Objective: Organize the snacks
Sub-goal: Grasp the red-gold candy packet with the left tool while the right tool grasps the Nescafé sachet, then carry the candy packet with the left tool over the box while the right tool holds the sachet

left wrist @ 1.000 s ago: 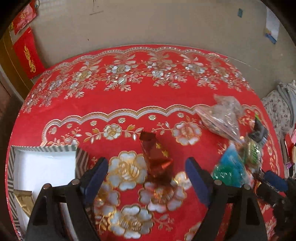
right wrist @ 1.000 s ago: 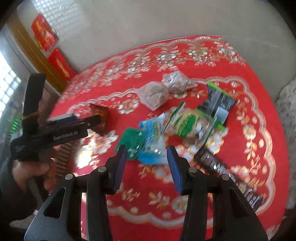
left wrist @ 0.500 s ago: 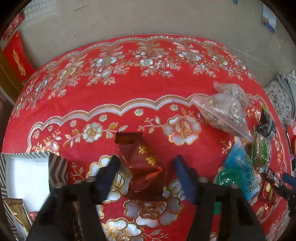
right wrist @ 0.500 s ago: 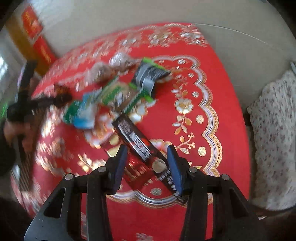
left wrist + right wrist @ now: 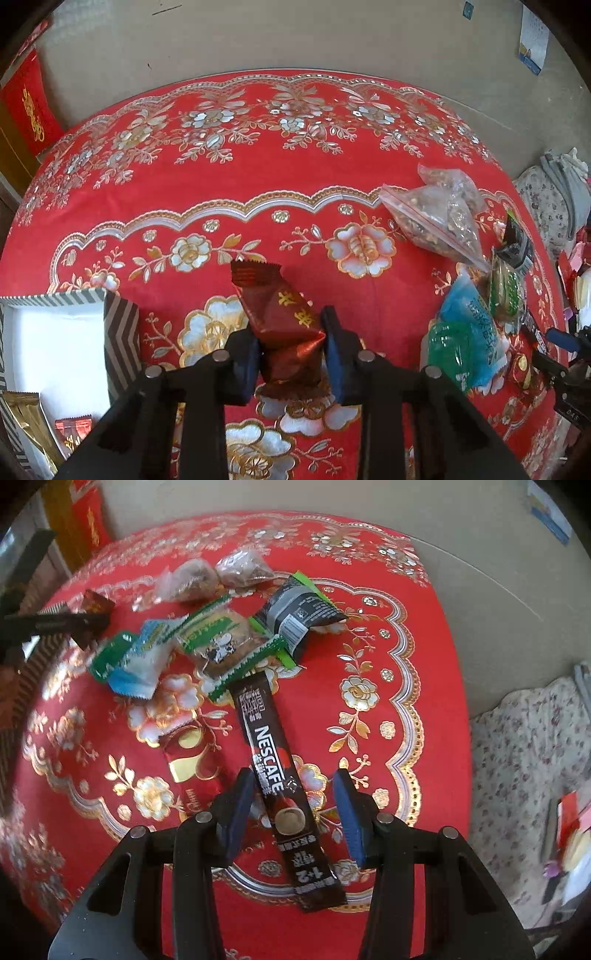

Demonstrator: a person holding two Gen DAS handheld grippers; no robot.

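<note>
My round table [image 5: 258, 177] wears a red cloth with gold and silver flowers. On it to my right lies a loose heap of snacks — two clear bags of nuts [image 5: 439, 218], a blue-and-green packet [image 5: 465, 332], a green-edged biscuit pack [image 5: 221, 642] and a black pouch [image 5: 299, 613]. A long Nescafe stick [image 5: 273, 771] lies nearer the edge, a red-and-gold sachet [image 5: 188, 757] just beside it. At my left stands a striped box [image 5: 122, 339] — white inside.
</note>
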